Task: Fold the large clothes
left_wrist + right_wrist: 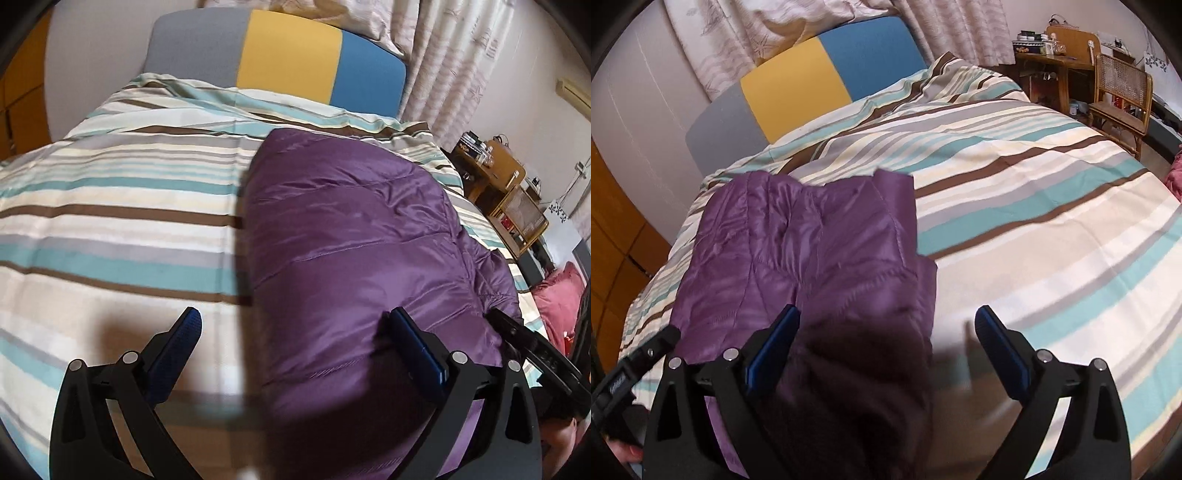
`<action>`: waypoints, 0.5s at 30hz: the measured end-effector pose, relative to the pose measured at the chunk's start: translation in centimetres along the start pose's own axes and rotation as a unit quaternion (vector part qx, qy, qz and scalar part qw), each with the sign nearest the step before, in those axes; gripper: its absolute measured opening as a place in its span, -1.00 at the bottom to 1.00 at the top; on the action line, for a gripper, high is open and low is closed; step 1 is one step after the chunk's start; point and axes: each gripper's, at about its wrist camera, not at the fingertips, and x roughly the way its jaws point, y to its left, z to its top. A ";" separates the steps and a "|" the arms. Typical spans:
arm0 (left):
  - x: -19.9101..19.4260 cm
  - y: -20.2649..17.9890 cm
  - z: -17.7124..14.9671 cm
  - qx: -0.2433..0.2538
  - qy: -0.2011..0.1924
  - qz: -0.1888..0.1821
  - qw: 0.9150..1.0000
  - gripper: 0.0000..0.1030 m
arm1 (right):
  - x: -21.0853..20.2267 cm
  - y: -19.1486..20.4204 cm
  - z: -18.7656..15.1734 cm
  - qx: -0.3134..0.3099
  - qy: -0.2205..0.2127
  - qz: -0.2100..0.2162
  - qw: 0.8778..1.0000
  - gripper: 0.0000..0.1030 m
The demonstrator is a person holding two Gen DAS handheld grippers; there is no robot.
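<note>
A purple quilted jacket (354,236) lies folded on the striped bedcover (122,206), filling the right half of the left wrist view. My left gripper (293,317) hangs open above its left edge, with nothing between the blue pads (190,328). In the right wrist view the same jacket (798,251) lies at lower left. My right gripper (886,314) stands open over its right edge, holding nothing. Each view shows part of the other gripper: the right one (532,347) beside the jacket, the left one (631,373) at the lower left.
A grey, yellow and blue headboard (288,55) stands at the far end of the bed, curtains (454,59) behind it. A wooden desk (1052,62) and a cane chair (1119,96) stand beside the bed. Something pink (557,299) lies on the floor.
</note>
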 end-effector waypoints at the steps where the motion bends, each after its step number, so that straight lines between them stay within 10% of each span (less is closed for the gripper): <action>1: -0.1 0.2 -0.2 0.000 0.007 -0.007 1.000 0.94 | -0.2 0.0 -0.2 0.001 0.004 0.004 1.000 0.84; 15: 0.6 0.6 -2.2 -0.005 0.082 -0.117 0.990 0.94 | 1.4 -2.2 -0.6 0.056 0.077 0.090 0.991 0.78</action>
